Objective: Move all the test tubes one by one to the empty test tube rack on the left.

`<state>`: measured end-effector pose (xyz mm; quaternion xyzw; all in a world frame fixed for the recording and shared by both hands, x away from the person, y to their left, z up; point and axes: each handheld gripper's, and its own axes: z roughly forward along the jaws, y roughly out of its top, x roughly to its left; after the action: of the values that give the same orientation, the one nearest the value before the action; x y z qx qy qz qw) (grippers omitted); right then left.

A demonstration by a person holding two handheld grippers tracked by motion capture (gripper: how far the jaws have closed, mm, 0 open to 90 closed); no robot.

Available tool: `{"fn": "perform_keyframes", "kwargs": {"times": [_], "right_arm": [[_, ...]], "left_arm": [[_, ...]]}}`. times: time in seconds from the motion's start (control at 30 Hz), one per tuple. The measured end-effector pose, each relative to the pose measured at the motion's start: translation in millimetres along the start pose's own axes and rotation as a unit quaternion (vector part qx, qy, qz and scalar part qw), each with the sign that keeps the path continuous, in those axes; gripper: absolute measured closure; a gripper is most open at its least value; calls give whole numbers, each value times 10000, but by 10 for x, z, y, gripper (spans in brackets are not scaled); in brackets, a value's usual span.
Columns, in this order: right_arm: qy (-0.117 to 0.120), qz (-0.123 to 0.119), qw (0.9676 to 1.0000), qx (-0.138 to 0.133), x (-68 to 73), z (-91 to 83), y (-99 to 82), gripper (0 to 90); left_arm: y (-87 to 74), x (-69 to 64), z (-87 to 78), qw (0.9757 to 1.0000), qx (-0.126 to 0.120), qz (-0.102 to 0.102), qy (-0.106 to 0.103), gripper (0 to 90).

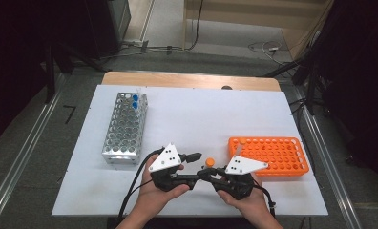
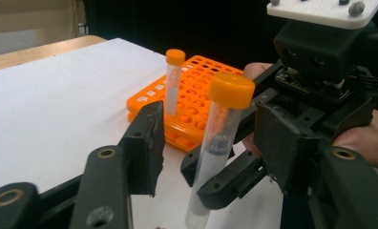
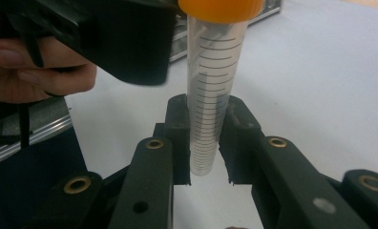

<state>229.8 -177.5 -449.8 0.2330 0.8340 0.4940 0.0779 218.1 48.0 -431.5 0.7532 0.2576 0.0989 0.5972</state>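
Note:
A clear graduated tube with an orange cap stands upright just above the white board, near its front edge. My right gripper is shut on the lower part of the tube. My left gripper is open, with one jaw on each side of the tube and a gap on both sides. In the high view the left gripper and right gripper point at each other, and a hand holds each.
An orange tube rack lies at the front right with one orange-capped tube standing in its near corner. A metal rack at the left holds two blue-capped tubes. The white board covers the wooden table.

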Motion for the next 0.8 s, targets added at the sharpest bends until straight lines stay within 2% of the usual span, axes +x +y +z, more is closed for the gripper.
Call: {"fn": "perform_keyframes", "kwargs": {"times": [0.17,0.37,0.6,0.8], "right_arm": [[98,-68,9999,7,43,25,7,729],[191,-145,9997,34,68,44,8,729],[224,-127,9997,28,64,37,7,729],[221,-126,9997,4,61,38,7,726]], "left_arm": [[-10,-19,44,10000,76,22,-58,532],[-12,-45,64,9998,92,88,-154,664],[-7,-56,62,9997,100,188,-119,709],[-5,-43,56,9997,84,183,-120,712]]}}
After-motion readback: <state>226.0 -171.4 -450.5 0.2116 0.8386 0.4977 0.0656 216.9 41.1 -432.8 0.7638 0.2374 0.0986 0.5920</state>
